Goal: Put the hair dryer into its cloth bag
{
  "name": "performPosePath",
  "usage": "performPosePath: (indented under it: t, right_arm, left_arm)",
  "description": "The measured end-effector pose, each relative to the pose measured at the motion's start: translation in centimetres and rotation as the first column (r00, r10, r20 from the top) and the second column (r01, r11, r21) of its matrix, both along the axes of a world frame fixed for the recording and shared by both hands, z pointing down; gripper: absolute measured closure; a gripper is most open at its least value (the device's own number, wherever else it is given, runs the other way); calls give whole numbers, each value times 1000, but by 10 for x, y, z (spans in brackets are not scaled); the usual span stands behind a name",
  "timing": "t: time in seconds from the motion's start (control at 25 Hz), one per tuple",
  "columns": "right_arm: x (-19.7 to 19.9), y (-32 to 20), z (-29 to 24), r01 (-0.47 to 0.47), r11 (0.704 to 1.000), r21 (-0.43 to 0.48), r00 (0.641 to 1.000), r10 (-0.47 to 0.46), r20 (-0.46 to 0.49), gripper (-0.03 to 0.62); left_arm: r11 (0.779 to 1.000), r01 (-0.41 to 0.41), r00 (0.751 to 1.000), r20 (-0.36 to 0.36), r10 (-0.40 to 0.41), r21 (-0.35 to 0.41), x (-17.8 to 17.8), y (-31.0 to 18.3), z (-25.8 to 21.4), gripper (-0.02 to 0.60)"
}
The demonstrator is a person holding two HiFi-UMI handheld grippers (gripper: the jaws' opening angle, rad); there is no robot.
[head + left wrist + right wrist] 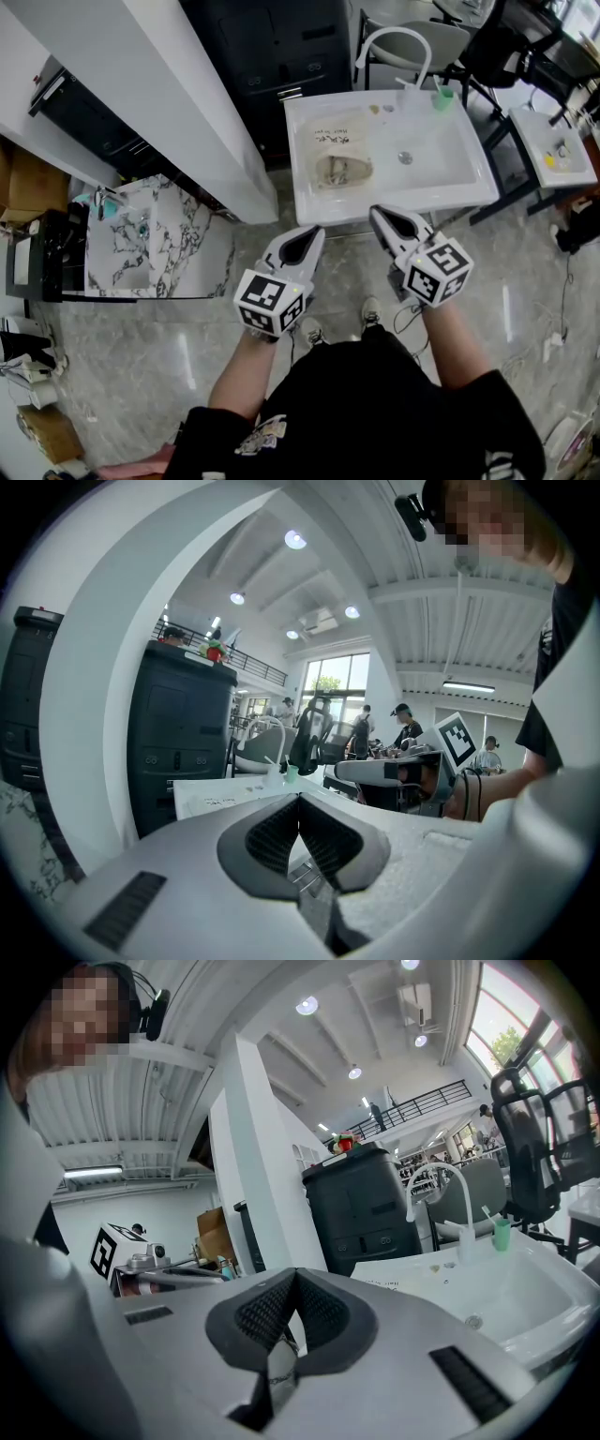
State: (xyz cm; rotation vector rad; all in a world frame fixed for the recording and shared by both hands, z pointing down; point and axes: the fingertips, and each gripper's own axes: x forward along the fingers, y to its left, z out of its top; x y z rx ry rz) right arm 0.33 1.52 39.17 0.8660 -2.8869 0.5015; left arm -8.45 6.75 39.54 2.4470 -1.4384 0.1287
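Observation:
A cream cloth bag (339,150) with dark print lies in the left part of the white sink (450,164). At its near end sits a rounded grey-beige shape (342,172); I cannot tell whether that is the hair dryer. My left gripper (314,232) and right gripper (378,214) hover side by side just in front of the sink's near rim, both shut and empty. In the left gripper view the jaws (299,799) meet at the tip with nothing between them. The right gripper view shows the same: jaws (294,1274) shut and empty, with the sink (525,1297) ahead at the right.
A white faucet (398,42) and a green cup (442,94) stand at the sink's back edge. A black cabinet (272,47) is behind it, a white pillar (159,94) to the left, a marble slab (150,239) on the floor, and a small white table (553,145) at the right.

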Motion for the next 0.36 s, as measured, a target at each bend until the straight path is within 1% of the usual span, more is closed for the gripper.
performPosePath:
  t: [0.36]
  right_arm:
    - [0, 0, -1, 13, 1000, 2, 1000, -13, -2, 597]
  left_arm:
    - [1000, 9, 1000, -3, -9, -2, 3, -1, -1, 578]
